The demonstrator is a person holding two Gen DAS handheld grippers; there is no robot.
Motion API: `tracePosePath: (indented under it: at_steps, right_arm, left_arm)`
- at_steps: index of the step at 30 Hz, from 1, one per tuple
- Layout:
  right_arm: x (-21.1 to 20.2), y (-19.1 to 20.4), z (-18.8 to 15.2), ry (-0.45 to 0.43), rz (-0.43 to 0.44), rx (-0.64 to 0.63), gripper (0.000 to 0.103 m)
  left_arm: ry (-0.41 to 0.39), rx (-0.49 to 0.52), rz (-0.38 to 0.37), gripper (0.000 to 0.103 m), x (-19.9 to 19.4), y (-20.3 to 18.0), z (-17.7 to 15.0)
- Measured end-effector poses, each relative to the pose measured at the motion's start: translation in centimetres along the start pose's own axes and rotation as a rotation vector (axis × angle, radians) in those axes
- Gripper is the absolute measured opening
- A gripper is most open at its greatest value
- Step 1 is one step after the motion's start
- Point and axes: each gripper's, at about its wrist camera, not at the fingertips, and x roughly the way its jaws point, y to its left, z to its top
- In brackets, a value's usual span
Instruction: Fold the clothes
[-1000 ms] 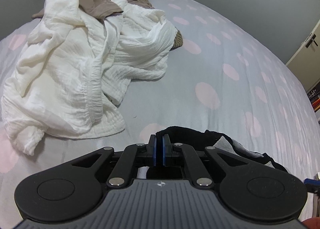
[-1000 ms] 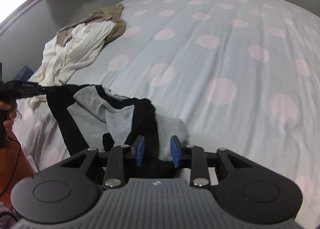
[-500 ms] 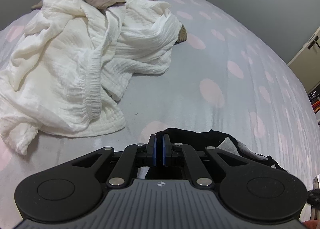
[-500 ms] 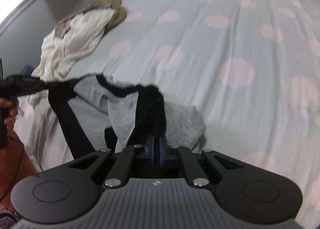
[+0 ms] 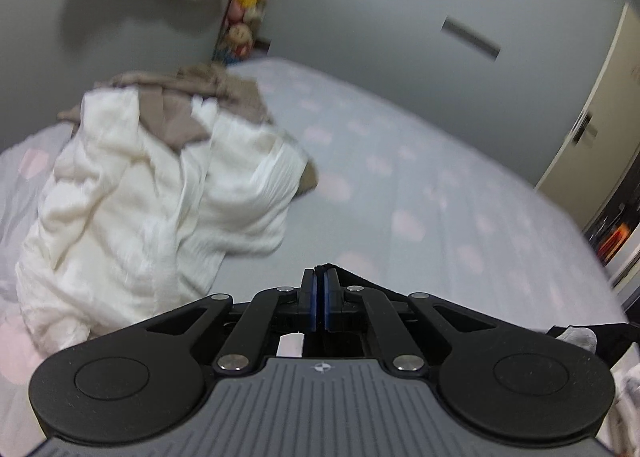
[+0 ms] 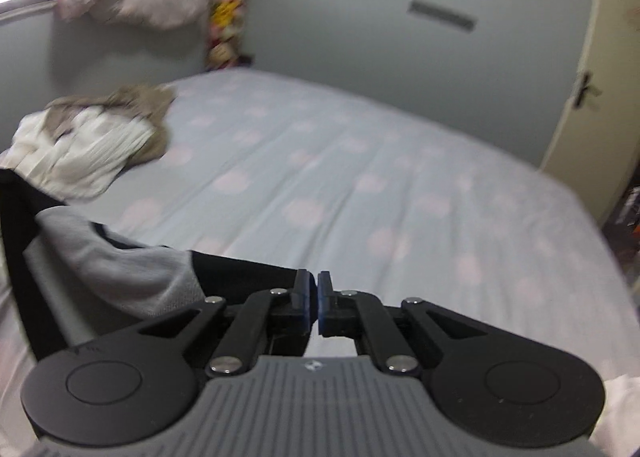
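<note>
Your black and grey garment [image 6: 132, 273] hangs stretched between your two hands, above the near edge of the bed [image 6: 360, 185]. Its body is grey knit with black bands along the edges. Your right gripper [image 6: 313, 289] is pinched nearly closed on a black edge of it. Your left gripper [image 5: 320, 277] is closed tight, with a sliver of black cloth showing at its tips.

Both views are smeared, so the weave and seams are hard to read. Most of the garment drops out of sight below the gripper bodies; in the left view only a black and grey scrap shows at the right edge.

A crumpled white garment [image 5: 132, 209] with a brown one [image 5: 188, 109] over it lies toward the bed's far left corner. The rest of the dotted sheet, ahead and to the right, lies open up to the wall [image 6: 360, 17].
</note>
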Motion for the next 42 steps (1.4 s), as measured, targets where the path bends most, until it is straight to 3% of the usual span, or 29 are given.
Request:
tracePosePath:
  at_steps: [13, 23, 28, 34, 42]
  right_arm:
    - [-12.9, -3.3, 7.8, -0.437, -0.208, -0.033, 0.004]
    - [-22.0, -3.3, 8.6, -0.672, -0.238, -0.003, 0.004]
    - [-24.2, -2.9, 7.8, -0.714, -0.236, -0.01, 0.004]
    - [-23.8, -3.3, 7.6, -0.703, -0.222, 0.002, 0.004]
    - [-15.9, -3.5, 9.1, -0.57, -0.216, -0.003, 0.004]
  left_arm:
    - [-0.363, 0.075, -0.256, 0.001, -11.9, -5.8, 8.1]
    - [-0.583, 0.086, -0.341, 0.001, -19.4, -8.0, 7.9]
    - [-0.654, 0.105, -0.357, 0.001, -21.8, -8.4, 8.2]
    - [-0.675, 0.119, -0.344, 0.001, -20.9, -9.0, 10.1]
    - [-0.536, 0.126, -0.276, 0.001, -13.4, -9.1, 11.0]
